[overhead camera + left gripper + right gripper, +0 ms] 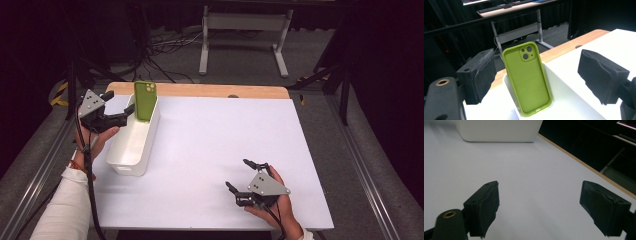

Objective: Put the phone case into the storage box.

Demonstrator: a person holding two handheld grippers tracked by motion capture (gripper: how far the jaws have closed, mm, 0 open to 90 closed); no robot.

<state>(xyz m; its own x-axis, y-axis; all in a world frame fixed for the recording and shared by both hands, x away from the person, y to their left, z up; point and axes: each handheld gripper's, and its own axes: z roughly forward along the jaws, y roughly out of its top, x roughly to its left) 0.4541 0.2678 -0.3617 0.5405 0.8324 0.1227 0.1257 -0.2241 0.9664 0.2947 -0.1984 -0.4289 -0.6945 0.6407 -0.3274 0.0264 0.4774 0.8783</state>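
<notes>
A green phone case (144, 100) stands upright against the far end of a white bin (131, 145) at the table's left. In the left gripper view the green phone case (527, 77) leans on the white bin's rim (507, 82), its camera cutout at the top. My left gripper (121, 106) is open beside the bin's far left side, jaws wide apart and pointing at the case without touching it. My right gripper (239, 174) is open low over the white table near the front right, nothing between its jaws.
The white table cover (215, 145) ends at a wooden strip (200, 90) along the far edge. In the right gripper view the bin's near end (499, 131) shows at the top. A desk frame (245, 40) and cables lie on the floor beyond.
</notes>
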